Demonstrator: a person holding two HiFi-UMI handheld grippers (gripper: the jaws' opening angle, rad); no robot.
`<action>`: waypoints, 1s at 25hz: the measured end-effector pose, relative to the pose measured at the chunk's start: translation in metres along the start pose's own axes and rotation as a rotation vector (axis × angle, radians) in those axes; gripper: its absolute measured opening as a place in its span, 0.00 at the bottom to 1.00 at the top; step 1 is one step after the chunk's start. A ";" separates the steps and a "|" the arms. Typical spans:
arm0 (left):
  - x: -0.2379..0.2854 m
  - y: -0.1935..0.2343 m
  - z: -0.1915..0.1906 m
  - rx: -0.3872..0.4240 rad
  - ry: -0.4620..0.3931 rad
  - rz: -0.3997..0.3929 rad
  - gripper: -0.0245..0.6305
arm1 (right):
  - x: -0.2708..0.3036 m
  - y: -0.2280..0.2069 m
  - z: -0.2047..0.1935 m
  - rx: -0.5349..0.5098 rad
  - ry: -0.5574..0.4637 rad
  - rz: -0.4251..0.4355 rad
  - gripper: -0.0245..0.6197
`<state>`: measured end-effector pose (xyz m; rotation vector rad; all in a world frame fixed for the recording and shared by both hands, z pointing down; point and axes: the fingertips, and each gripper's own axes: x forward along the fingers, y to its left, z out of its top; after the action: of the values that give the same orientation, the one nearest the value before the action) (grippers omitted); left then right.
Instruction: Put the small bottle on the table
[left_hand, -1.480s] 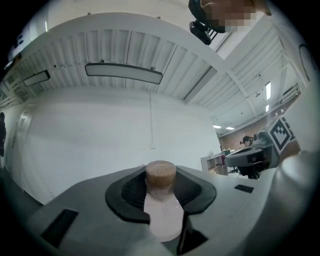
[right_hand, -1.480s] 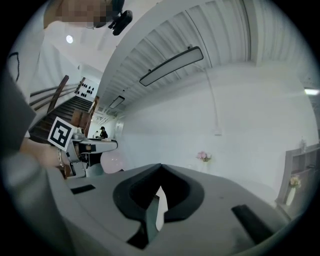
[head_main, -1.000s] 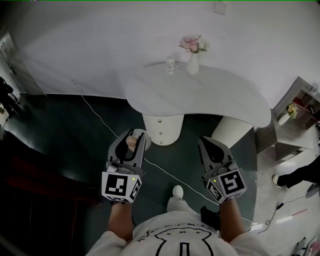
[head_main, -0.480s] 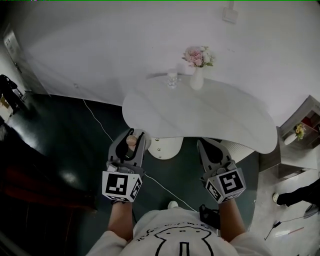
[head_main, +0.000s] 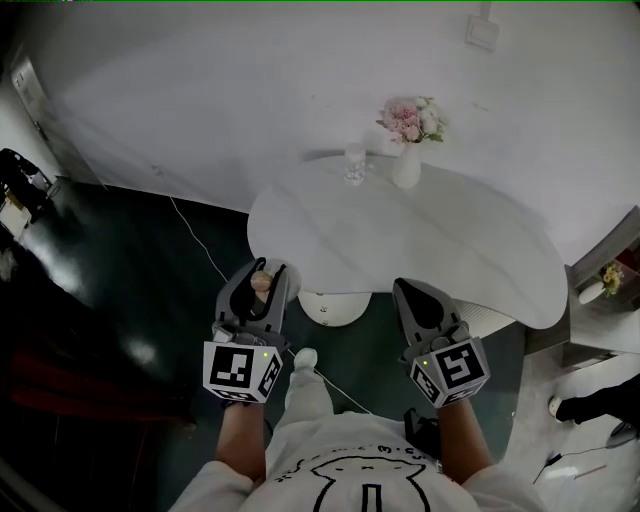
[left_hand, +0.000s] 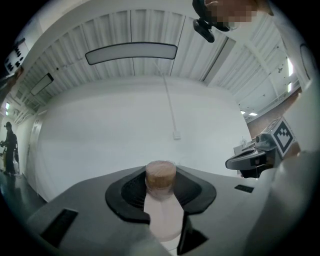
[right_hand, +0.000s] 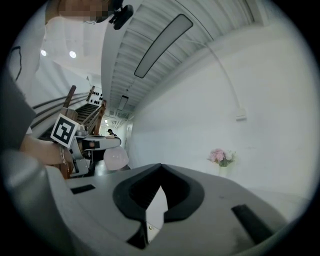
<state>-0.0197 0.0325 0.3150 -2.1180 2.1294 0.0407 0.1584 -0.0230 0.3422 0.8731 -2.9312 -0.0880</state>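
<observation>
A small pale bottle (head_main: 261, 283) with a cork top stands upright between the jaws of my left gripper (head_main: 263, 280), which is shut on it; in the left gripper view the pads clasp the bottle (left_hand: 161, 207) below its cork. My right gripper (head_main: 424, 298) is level beside it, jaws together with nothing in them, as the right gripper view (right_hand: 160, 170) also shows. Both grippers hang over the dark floor just short of the near edge of the white rounded table (head_main: 430, 250).
On the table's far side stand a white vase of pink flowers (head_main: 408, 160) and a small glass jar (head_main: 355, 163). The table's white pedestal (head_main: 335, 308) is under its near edge. A white cable (head_main: 195, 240) crosses the dark floor. A shelf (head_main: 612, 278) is at the right.
The table has come closer and now reaches nearly to the gripper tips. Both grippers kept their pose and the bottle stayed clamped. The person's foot has stepped forward between the grippers.
</observation>
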 end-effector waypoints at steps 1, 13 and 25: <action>0.008 0.004 -0.003 -0.001 0.001 -0.007 0.23 | 0.007 -0.003 -0.002 -0.002 0.004 -0.004 0.03; 0.131 0.079 -0.035 -0.009 0.019 -0.120 0.23 | 0.129 -0.053 -0.005 0.016 0.025 -0.108 0.03; 0.245 0.160 -0.071 -0.026 0.069 -0.241 0.23 | 0.251 -0.077 -0.013 0.040 0.090 -0.186 0.03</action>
<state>-0.1850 -0.2180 0.3447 -2.4082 1.9015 -0.0301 -0.0080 -0.2255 0.3642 1.1235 -2.7716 -0.0012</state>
